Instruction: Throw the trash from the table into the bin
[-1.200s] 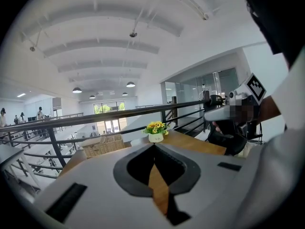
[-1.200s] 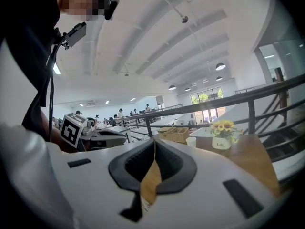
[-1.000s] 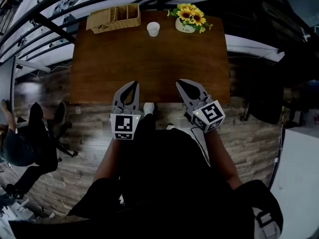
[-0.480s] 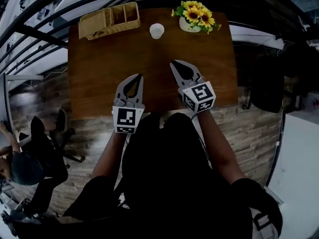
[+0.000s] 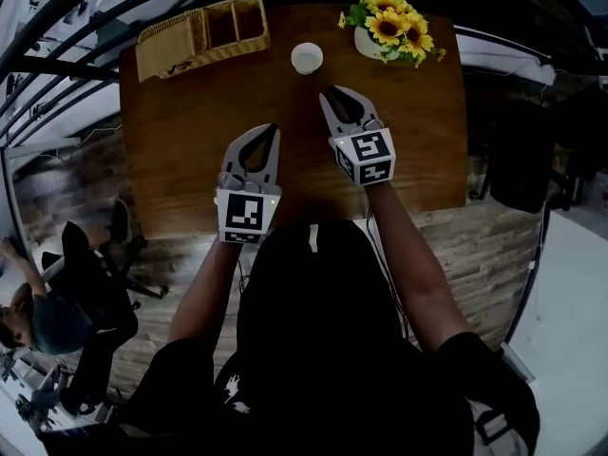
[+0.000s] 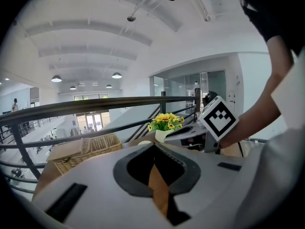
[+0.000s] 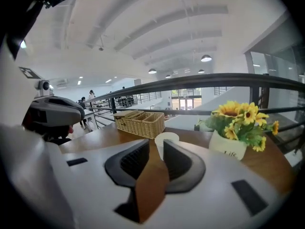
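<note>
Seen from above, a brown wooden worktop carries three things along its far edge. A white cup stands at 12 o'clock. A wicker basket with compartments is at 11 o'clock, and a pot of sunflowers is at 1 o'clock.

The cup looks like the trash to be thrown away. The basket is the only bin-like container in view.

The right hand-held gripper points toward 12 o'clock, near the cup but not touching it. Its jaws are a little apart and opening. Nothing is between them, and the cup shows just beyond the tips. The left hand-held gripper hangs over the middle of the worktop, at about 7 o'clock from the cup. It is clenched and empty.

The cup stands upright with its mouth facing up, so its long axis is vertical. It is probably a thin-walled disposable cup, which would be very light, easy to crush and easy to tip over. Whether anything is inside cannot be seen.

The best hold is likely across the body, about halfway up, with one jaw on each side. The squeeze should be gentle, just enough to stop it slipping.
</note>
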The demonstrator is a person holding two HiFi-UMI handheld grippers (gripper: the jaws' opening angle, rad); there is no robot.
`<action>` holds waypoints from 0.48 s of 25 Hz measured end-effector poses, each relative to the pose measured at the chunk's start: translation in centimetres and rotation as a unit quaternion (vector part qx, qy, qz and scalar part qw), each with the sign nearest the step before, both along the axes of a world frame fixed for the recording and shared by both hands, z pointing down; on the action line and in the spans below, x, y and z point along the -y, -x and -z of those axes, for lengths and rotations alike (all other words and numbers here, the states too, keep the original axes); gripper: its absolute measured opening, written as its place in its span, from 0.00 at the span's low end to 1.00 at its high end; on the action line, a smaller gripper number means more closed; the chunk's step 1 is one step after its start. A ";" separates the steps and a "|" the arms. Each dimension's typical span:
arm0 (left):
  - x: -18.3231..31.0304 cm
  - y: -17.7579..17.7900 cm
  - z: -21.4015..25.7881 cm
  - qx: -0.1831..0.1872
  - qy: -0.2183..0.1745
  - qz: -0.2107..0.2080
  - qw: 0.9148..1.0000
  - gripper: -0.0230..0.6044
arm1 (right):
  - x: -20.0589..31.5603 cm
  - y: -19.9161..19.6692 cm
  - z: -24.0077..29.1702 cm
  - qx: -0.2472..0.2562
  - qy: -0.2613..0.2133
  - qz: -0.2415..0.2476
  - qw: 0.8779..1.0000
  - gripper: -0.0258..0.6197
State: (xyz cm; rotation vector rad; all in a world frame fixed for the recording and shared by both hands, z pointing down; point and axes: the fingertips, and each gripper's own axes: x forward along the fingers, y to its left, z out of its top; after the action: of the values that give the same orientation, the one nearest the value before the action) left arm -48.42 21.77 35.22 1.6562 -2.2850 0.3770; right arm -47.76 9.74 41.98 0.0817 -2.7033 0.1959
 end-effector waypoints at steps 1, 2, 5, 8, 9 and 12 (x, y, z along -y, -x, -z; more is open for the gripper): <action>0.3 0.4 -0.3 -0.002 0.000 0.003 1.000 0.06 | 0.5 0.6 -0.8 -0.005 0.001 0.001 1.000 0.19; 0.6 0.7 -0.5 -0.001 0.002 0.007 1.000 0.06 | 0.9 1.2 -1.5 -0.010 0.001 0.003 1.000 0.24; 1.4 1.5 -1.3 -0.013 0.005 0.024 1.000 0.06 | 1.8 2.8 -3.7 -0.026 -0.004 0.016 1.000 0.39; 2.2 2.1 -2.6 -0.017 0.017 0.031 0.999 0.06 | 2.3 4.2 -5.3 -0.036 -0.008 0.032 0.999 0.46; 2.4 2.2 -3.0 -0.017 0.020 0.033 0.999 0.06 | 2.4 4.6 -5.7 -0.038 -0.009 0.037 0.999 0.47; 3.4 2.7 -3.8 -0.025 0.020 0.044 0.999 0.06 | 2.7 5.7 -6.8 -0.044 -0.010 0.050 0.998 0.51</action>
State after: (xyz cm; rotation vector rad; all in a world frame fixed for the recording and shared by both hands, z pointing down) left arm -51.14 18.39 39.06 1.5235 -2.2885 0.3536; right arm -53.43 7.08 48.78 -0.0368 -2.6151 0.1314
